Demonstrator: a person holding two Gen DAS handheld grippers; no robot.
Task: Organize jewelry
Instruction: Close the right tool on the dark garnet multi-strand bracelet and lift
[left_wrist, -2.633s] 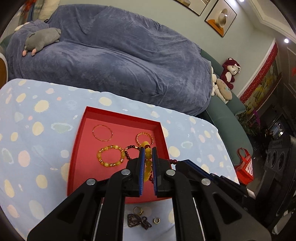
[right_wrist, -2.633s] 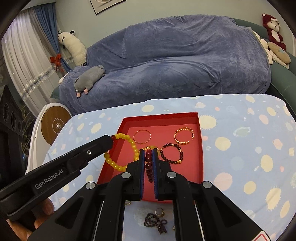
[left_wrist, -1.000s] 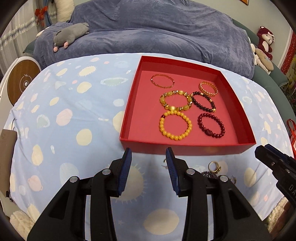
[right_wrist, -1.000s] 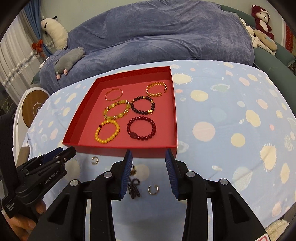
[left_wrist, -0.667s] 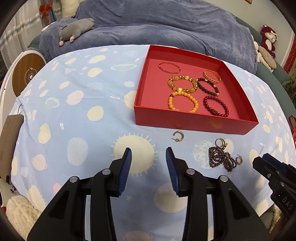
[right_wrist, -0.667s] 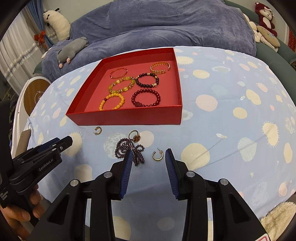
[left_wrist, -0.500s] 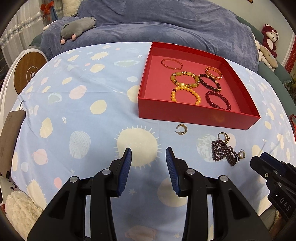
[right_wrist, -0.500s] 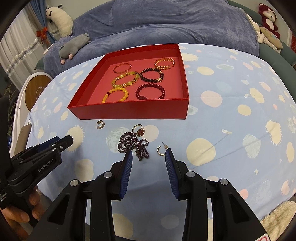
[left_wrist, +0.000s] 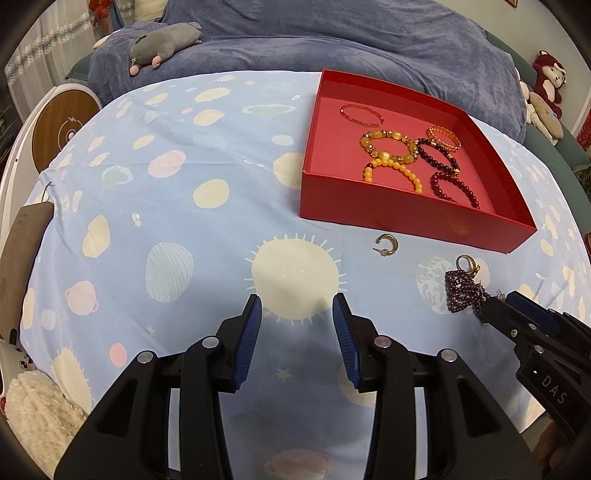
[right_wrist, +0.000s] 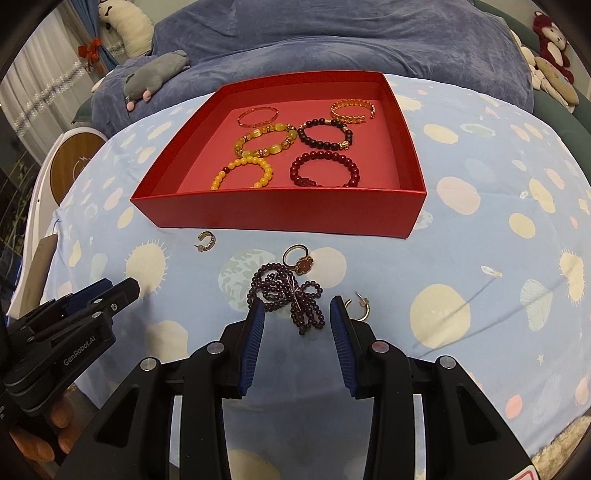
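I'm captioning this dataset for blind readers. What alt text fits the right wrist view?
Open right tongs hover over a purple bead strand on a blue planet-print cloth, with a gold ring and two hoop earrings nearby. Behind sits a red box holding six bracelets.

tray: shallow red cardboard tray (right_wrist: 280, 214), far centre, holds 6 bracelets
loose: purple bead strand (right_wrist: 286, 295), gold ring w/ red clover (right_wrist: 300, 260), 2 gold hoop earrings (right_wrist: 205, 240), on cloth near tray front
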